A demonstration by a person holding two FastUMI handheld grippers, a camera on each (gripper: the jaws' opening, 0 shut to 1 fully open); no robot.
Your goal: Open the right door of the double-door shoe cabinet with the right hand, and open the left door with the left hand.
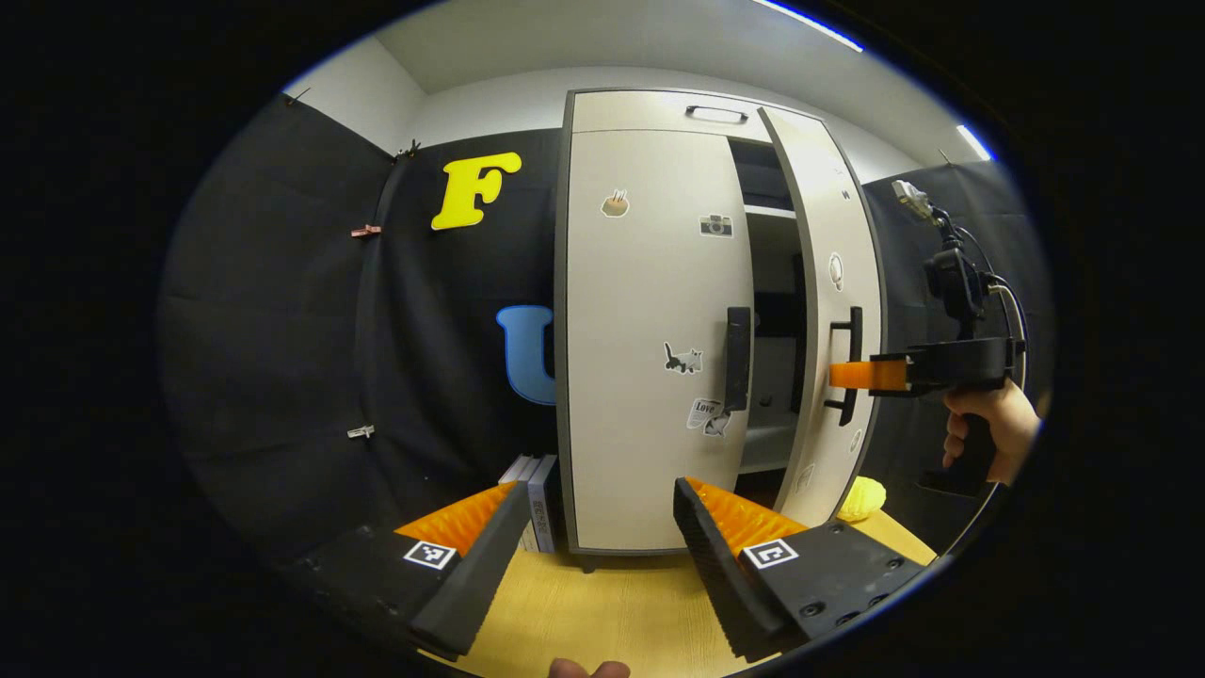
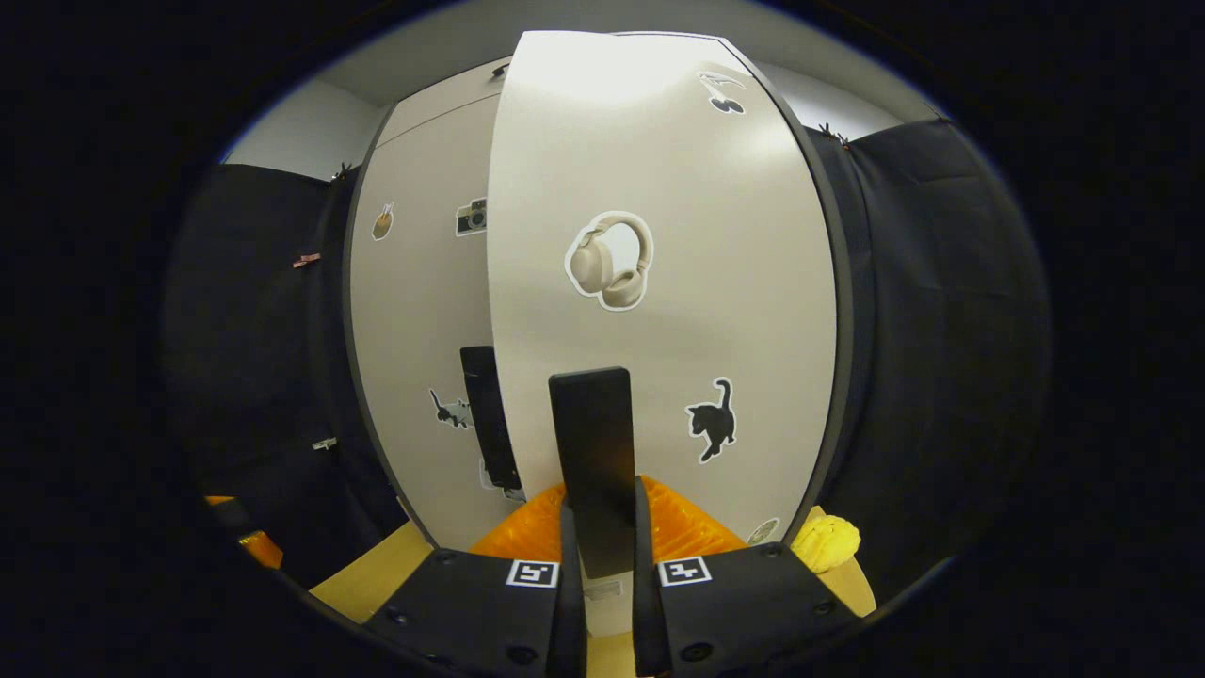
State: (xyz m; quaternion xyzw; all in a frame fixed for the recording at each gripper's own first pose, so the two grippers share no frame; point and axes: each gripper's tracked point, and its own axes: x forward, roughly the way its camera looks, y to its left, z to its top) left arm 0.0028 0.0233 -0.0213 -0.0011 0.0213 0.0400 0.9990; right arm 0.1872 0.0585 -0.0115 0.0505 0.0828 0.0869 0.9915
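A small paper-like sticker (image 1: 708, 415) is sitting low on the left door (image 1: 650, 330) of the cabinet, just below the door's handle, and it is showing the word "Love" in script at its top; the smaller print under it is too tiny to read. The square black-and-white marker tags (image 1: 430, 554) on the gripper fingers are carrying block patterns, not letters.

Wooden table (image 1: 602, 603) bears the shoe cabinet (image 1: 650, 377), books (image 1: 537, 499), yellow toy (image 1: 861, 499).
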